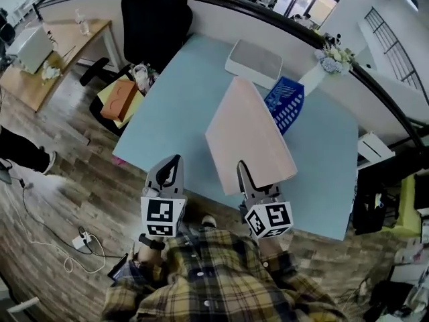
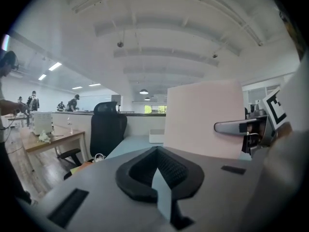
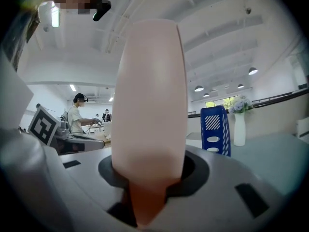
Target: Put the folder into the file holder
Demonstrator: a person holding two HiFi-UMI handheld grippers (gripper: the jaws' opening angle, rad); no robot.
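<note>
1. Left gripper: jaws drawn together, with only a thin sliver of table showing between them. Nothing is held. It rides level with the right gripper and just off the folder's left face.
2. Folder: a pale pink board folder, lifted clear of the table. It stands on edge and rises forward and upward from the right gripper's jaws.
3. Right gripper: clamped on the folder's near lower edge. The sheet fills the space between the pads in its own view.
4. Handling estimate: light and thin. The folder appears stiff enough to hold its plane without drooping. The smooth faces may slip, and the long overhang beyond the jaws will lever against the grip.
5. Recommended hold: keep the clamp on the rear edge, so the leading edge stays free to enter the slot.
6. File holder: a blue perforated holder, ahead and to the right of the right gripper. It lies partly behind the folder's far end.
</note>
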